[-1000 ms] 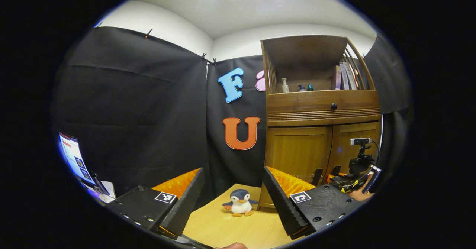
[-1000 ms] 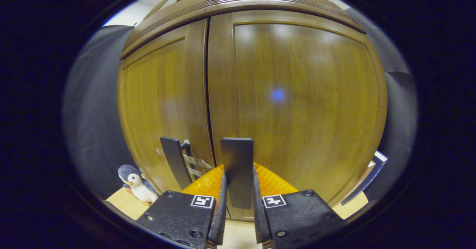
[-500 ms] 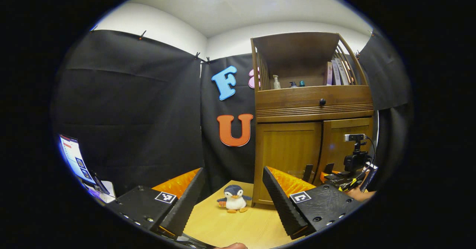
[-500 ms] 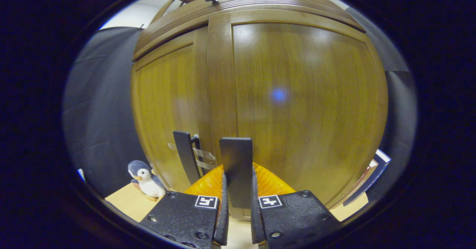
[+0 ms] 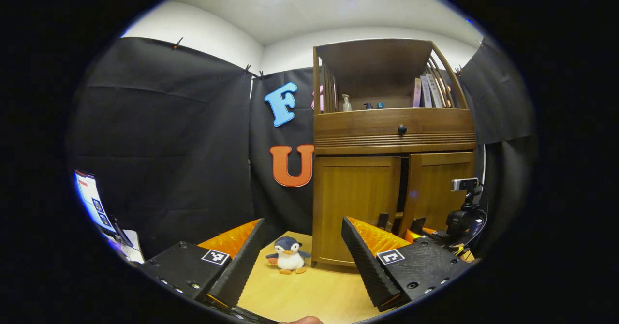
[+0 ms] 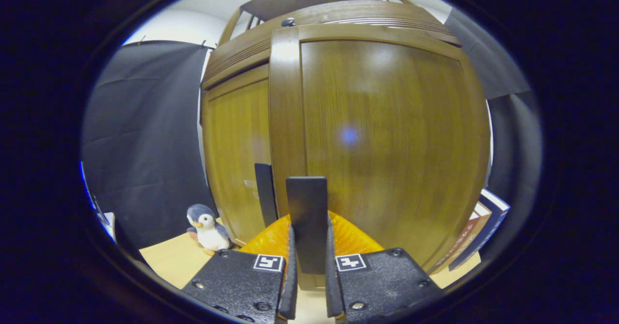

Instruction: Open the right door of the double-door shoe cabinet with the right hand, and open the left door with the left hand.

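Note:
The wooden shoe cabinet (image 5: 392, 140) stands behind a light table. Its right door (image 6: 387, 135) is ajar, its left edge standing forward of the shut left door (image 6: 237, 154). My right gripper (image 6: 309, 229) is shut on the right door's flat black handle (image 6: 306, 208). The left door's matching handle (image 6: 264, 193) hangs free beside it. In the left gripper view a dark gap separates the left door (image 5: 355, 203) from the right door (image 5: 437, 193), and my right gripper (image 5: 420, 232) sits at its handle. My left gripper (image 5: 300, 266) is open, well short of the cabinet.
A small plush penguin (image 5: 288, 261) sits on the table (image 5: 319, 295) by the cabinet's left corner. Books (image 6: 483, 222) lean right of the cabinet. Its upper shelf (image 5: 382, 104) holds bottles and books above a drawer knob (image 5: 402, 129). A lit screen (image 5: 89, 198) is far left.
The right door has swung out from shut to ajar, drawn by my right gripper on its handle. The left gripper has turned rightward toward the cabinet, still open.

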